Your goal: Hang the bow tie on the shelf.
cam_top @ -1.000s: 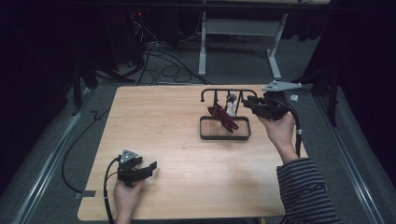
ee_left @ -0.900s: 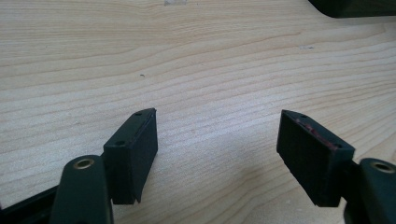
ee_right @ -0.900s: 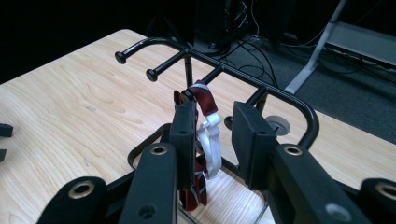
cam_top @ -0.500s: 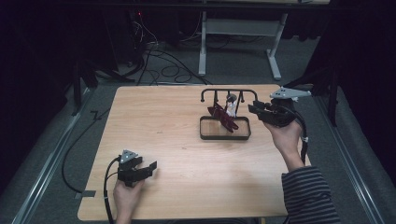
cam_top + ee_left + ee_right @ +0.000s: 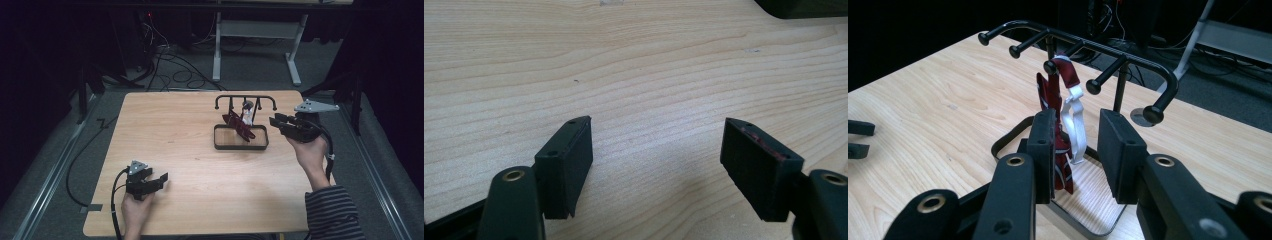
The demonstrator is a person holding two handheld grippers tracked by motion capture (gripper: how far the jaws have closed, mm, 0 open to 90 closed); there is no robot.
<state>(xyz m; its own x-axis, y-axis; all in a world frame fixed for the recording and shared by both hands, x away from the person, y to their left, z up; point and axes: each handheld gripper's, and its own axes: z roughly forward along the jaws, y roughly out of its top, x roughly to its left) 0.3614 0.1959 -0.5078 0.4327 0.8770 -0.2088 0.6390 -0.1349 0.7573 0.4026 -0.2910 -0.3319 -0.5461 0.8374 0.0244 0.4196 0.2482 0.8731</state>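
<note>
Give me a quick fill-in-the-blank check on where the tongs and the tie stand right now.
1. The red tie hangs from a peg of the black ____.
2. The left tongs are open over bare ____.
3. The right tongs are open and hold ____.
4. In the high view the rack stands nearer the ____ tongs.

Missing words: rack; wood; nothing; right

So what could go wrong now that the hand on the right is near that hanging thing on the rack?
The right gripper is open and holds nothing, so the dark red tie hangs from one peg only; a nudge might slip it off. The rack looks light and could tip or slide if a jaw bumps a peg. The white strap hangs loose beside the tie and could snag a jaw.
</note>
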